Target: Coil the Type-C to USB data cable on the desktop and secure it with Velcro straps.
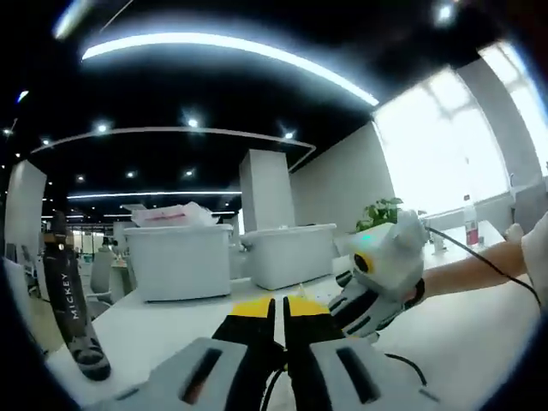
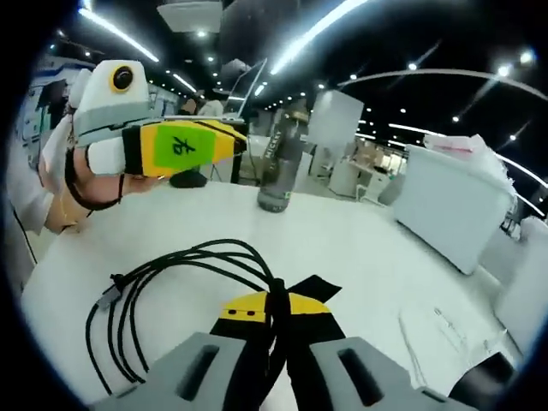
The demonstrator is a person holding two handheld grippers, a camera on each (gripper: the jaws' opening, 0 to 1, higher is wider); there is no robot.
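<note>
Right gripper (image 2: 276, 301) low over the white table (image 2: 368, 257), fingers (image 2: 244, 310) closed tight on the black cable (image 2: 171, 274) just where the loops gather, probably to keep the coil from springing apart. Loops fanned out to the left of that pinch, flat on the table, with a plug end (image 2: 107, 298) at the outer edge. Coiling looks largely done; binding with a strap not yet started, as far as can be judged. Left gripper (image 1: 278, 310) held up and away from the coil, above the far side of the table, fingers (image 1: 253, 310) pressed together with nothing clearly between them; likely parked clear so as not to drag the loops, and free to fetch a strap. Dark bottle (image 2: 278, 163) upright near the far table edge, well apart from the cable. White bins (image 1: 180, 257) further back, out of the way. Risk worth noting: any slackening of the right fingers and the stiff loops may spread, so best to keep the pinch steady while the other gripper works.
</note>
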